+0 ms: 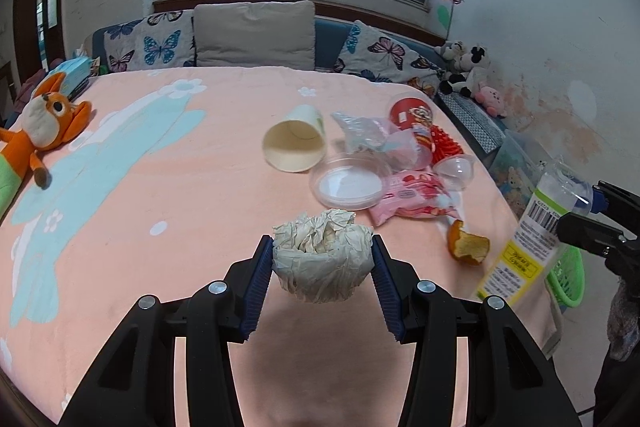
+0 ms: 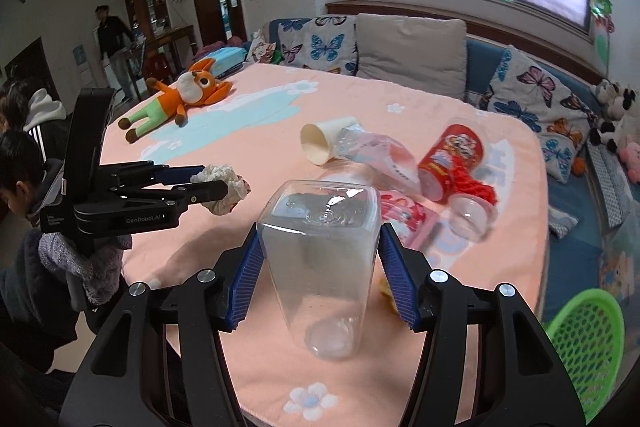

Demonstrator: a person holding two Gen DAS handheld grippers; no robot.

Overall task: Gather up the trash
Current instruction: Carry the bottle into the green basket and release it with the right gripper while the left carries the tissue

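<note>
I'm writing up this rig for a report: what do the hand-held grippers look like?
Both hand-held grippers, left and right, are matte black linkage frames with silver pivot bolts and ribbed blue finger pads. The left body bears white GenRobot.AI lettering; a grey knitted sleeve shows below it.

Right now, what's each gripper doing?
Left gripper: closed on the crumpled paper ball.
Right gripper: closed on the clear plastic bottle.

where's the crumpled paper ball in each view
Left wrist view: the crumpled paper ball sits low in the centre, clamped between the left gripper pads.
Right wrist view: the same ball is at mid-left, at the tip of the left gripper seen from the side.
Shared landmark: the tipped paper cup on the pink blanket.
</note>
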